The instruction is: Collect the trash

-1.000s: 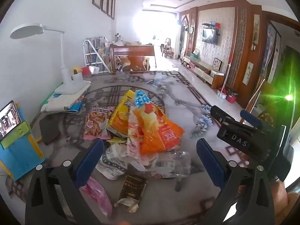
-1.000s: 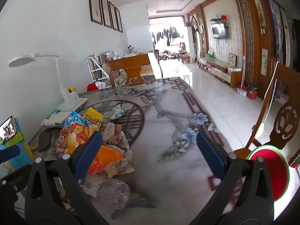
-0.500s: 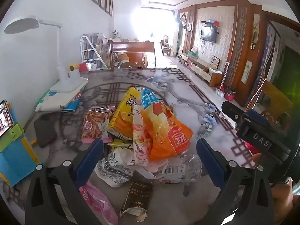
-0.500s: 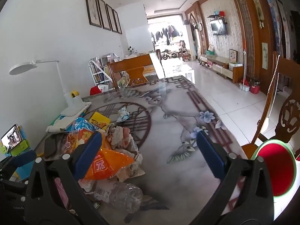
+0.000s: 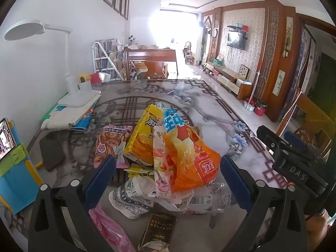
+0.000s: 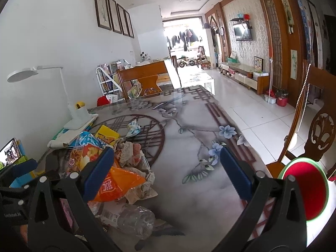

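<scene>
Trash pile (image 5: 168, 157) lies between the left gripper's (image 5: 168, 174) spread fingers; right gripper's (image 6: 167, 174) fingers gape beside it.

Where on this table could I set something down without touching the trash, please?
Bare tabletop lies right of the trash pile, toward the blue flowers, and beyond it toward the far chair. The lamp side is crowded.

A white desk lamp (image 5: 75, 96) stands beside books (image 5: 69, 117) on the table (image 6: 189, 126).
</scene>
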`<state>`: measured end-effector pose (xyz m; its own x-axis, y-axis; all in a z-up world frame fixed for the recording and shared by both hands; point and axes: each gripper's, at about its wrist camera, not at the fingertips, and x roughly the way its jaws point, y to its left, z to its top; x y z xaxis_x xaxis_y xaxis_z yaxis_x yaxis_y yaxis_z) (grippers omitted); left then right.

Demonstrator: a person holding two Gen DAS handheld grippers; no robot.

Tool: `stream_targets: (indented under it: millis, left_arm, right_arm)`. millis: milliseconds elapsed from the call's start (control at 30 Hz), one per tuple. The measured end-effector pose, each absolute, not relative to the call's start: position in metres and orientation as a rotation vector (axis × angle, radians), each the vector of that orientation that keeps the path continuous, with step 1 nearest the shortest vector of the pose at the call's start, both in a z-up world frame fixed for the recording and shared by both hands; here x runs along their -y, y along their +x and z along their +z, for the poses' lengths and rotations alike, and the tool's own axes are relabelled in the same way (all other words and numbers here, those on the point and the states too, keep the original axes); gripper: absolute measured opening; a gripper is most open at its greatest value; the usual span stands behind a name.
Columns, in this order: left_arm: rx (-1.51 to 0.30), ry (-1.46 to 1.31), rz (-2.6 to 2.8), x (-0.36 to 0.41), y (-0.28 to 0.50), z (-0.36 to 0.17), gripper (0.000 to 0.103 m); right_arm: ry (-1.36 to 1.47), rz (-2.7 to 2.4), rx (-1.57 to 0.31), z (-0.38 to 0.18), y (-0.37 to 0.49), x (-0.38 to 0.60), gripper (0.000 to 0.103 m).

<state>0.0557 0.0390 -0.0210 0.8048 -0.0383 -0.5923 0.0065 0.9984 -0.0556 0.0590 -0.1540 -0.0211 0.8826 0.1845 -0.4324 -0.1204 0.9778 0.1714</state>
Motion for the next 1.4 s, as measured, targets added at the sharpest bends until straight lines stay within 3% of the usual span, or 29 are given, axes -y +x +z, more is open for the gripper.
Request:
stream_targets:
  millis: [800,1400]
  left_arm:
    - [-0.66,-0.094,-0.011,-0.037,0.049,-0.02,0.095]
    - [-0.605,-0.112,0.101,-0.026,0.002,0.029,0.095]
  right_arm:
    - [0.144,0.158,-0.494,-0.026,0.063,0.154,0.099]
    - [0.223,0.149,-0.51,-0.022,0.068,0.174,0.099]
